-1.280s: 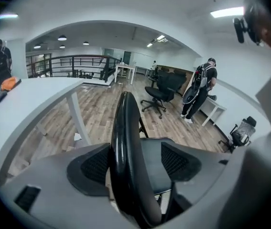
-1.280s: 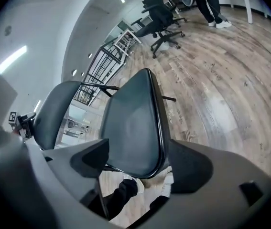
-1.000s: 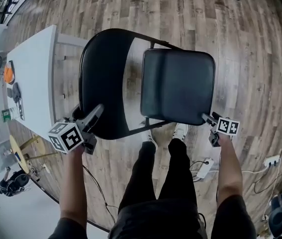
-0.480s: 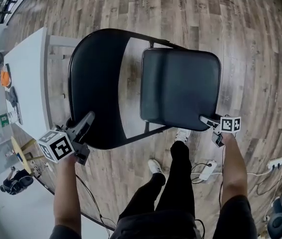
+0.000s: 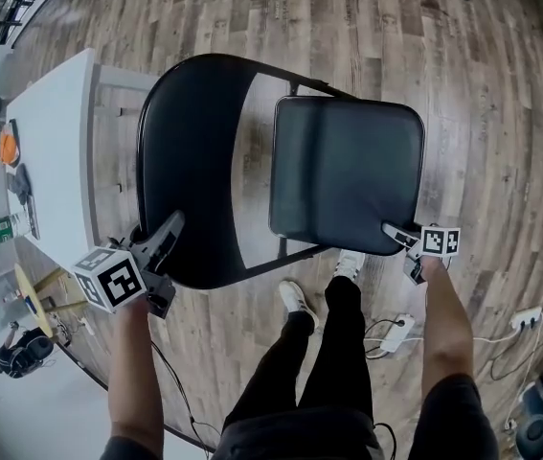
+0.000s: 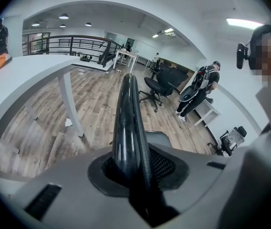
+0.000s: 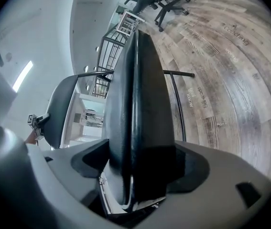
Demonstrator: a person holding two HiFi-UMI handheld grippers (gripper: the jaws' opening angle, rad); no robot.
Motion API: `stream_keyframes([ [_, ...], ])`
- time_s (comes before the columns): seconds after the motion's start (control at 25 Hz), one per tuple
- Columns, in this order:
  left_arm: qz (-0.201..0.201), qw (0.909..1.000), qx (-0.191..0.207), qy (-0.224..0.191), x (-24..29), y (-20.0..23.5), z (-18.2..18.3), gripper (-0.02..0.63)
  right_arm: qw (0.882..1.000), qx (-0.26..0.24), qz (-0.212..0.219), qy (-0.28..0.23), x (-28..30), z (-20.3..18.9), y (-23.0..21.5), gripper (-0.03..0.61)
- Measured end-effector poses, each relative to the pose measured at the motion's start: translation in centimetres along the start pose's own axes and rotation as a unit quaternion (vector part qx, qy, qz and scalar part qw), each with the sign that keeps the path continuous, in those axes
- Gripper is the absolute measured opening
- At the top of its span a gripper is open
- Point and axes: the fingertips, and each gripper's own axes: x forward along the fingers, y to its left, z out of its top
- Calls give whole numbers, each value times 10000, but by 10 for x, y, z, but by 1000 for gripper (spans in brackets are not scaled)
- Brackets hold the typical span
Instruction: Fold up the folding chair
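Head view: the folding chair [image 5: 194,142] stands fully open on the wooden floor [image 5: 395,36], just beside the long edge of a white table [image 5: 56,151]. The left gripper [image 5: 168,228] is at the near end of the backrest's [image 5: 190,190] top edge. The right gripper [image 5: 393,231] is at the near right corner of the seat [image 5: 348,171]. The person's 2 legs are just behind the chair.

Left gripper view: the jaws have just been closing. The thin rim of the backrest [image 6: 128,128] runs between them and the pads press on it.

Right gripper view: the jaws are closed on the thick edge of the seat [image 7: 137,104], which fills the gap between them.

I judge that the grasping step is finishing and the folding itself is not yet begun. The next move probably calls for lifting the seat corner up toward the backrest while the left gripper holds the backrest steady, so that the seat turns on its hinge and the legs come together.
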Motion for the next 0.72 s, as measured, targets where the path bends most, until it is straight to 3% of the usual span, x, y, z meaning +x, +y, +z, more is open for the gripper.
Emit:
stream_keyframes([
  [0.28,80,10000,5,60,-20,-13,12,92,10000,-37,-29,-51,-5,0,38,371],
  [0.44,143,9998,-6,137,-39,-14,20,83,9999,-23,16,-147,-6,-2,75,337],
  [0.72,-87,9994,-177,272,-63,-24,28,63,9996,-92,-90,-235,-12,2,140,305],
])
